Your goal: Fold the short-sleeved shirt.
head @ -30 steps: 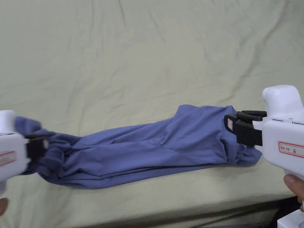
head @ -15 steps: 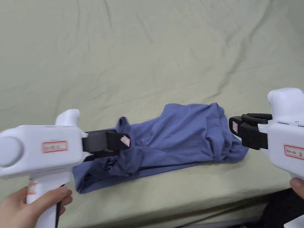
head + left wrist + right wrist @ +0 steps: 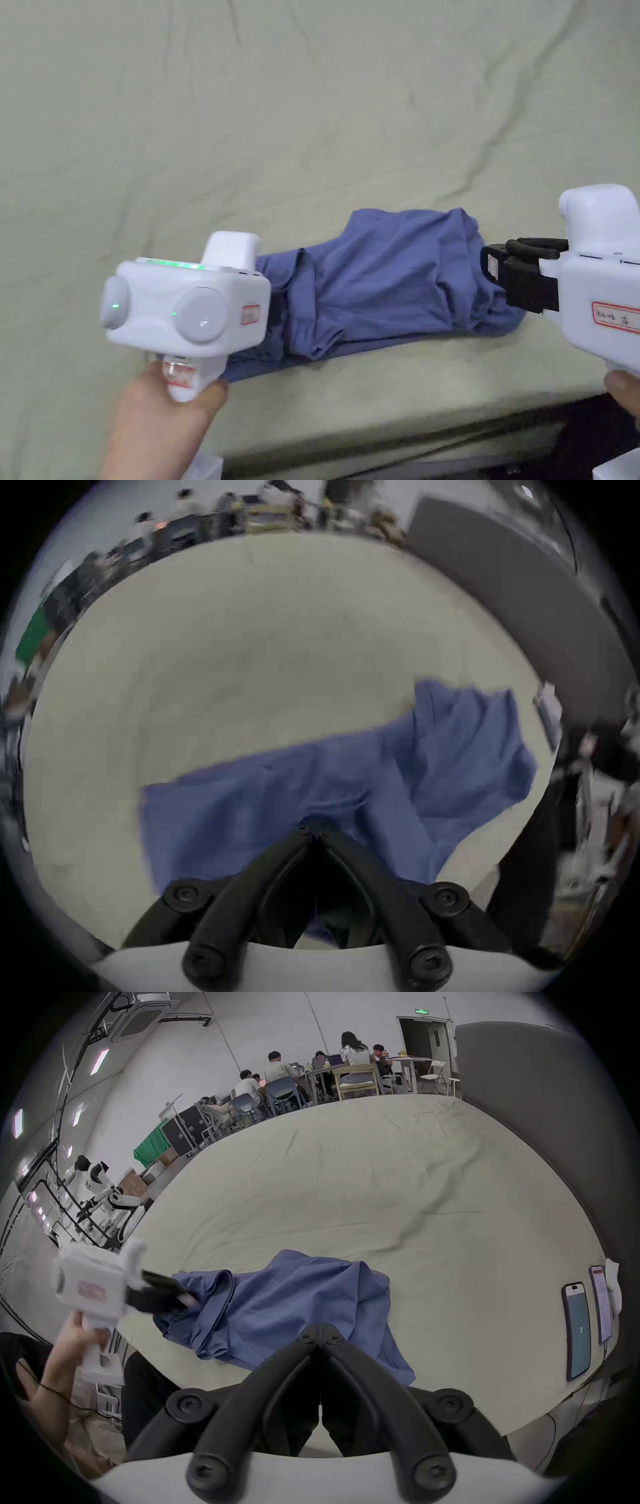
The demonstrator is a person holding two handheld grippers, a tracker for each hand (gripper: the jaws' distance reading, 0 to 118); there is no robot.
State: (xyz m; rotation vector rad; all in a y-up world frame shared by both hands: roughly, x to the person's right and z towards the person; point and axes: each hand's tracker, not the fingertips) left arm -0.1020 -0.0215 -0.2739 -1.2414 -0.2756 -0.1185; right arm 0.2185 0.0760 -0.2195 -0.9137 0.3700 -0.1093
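Item: blue cotton short-sleeved shirt point(image 3: 387, 281), bunched lengthwise near the front edge of the pale green bedsheet point(image 3: 312, 112).

Left gripper point(image 3: 313, 828): jaws pinching one shirt end.

Right gripper point(image 3: 321, 1333): jaws pressed together beside the other end (grip unclear).

Progress: judged midway; tidy final fold outstanding.

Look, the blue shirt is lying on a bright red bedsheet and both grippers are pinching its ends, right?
Not quite: the bedsheet is pale green, as the head view shows. The blue shirt does lie on it, with the left gripper and right gripper pinching its ends.
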